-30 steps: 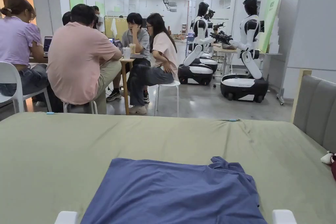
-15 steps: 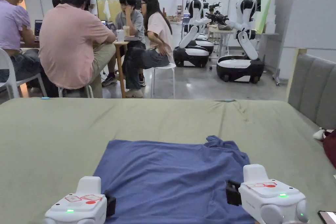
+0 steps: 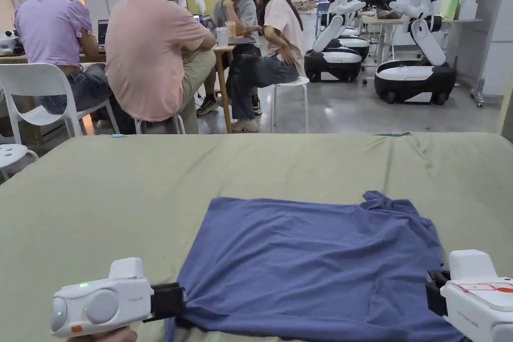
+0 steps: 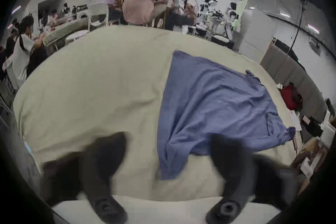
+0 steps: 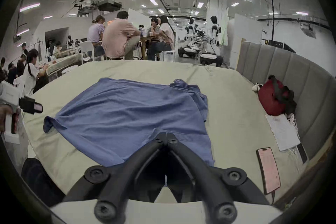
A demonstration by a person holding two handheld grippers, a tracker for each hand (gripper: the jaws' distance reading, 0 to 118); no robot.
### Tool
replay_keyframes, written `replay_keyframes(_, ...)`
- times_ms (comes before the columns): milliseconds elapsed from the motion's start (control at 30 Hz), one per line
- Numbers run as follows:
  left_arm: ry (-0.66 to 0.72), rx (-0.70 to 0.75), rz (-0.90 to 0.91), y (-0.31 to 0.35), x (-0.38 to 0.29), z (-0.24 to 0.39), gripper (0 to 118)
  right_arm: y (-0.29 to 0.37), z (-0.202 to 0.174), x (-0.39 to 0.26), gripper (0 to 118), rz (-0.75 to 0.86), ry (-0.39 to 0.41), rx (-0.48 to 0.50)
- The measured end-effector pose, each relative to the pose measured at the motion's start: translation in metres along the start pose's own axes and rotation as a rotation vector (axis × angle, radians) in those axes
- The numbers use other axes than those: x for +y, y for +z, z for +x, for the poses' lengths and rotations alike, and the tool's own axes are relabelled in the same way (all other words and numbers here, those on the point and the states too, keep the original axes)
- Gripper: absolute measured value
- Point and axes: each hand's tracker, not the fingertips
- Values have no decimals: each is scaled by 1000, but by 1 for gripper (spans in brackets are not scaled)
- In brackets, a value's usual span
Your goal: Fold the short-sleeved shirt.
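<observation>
Flat, the shirt (image 3: 315, 263) stretches away lengthwise — left gripper (image 4: 169, 153) jaws apart, right gripper (image 5: 166, 137) jaws pinching its hem.

Blue short-sleeved shirt (image 3: 315, 263) lies mostly flat on green bed sheet (image 3: 100, 193), near edge. Light wrinkles across body; far right corner bunched; near left corner trails in narrow flap.
</observation>
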Motion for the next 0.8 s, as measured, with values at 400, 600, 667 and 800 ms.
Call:
replay_keyframes(400,-86,42,-36,-32,-31,20,1,5,61,-29,19,-33,-41,-106)
replay_keyframes(600,-118,78,13,-17,-26,26,1,-23,66,-56,109,-116,-72,-36)
replay_keyframes(667,-112,79,12,-16,-27,27,1,-36,65,-65,65,-176,-95,6)
replay_keyframes(800,-118,88,10,-16,-25,25,0,-40,66,-76,4,-171,-111,1)
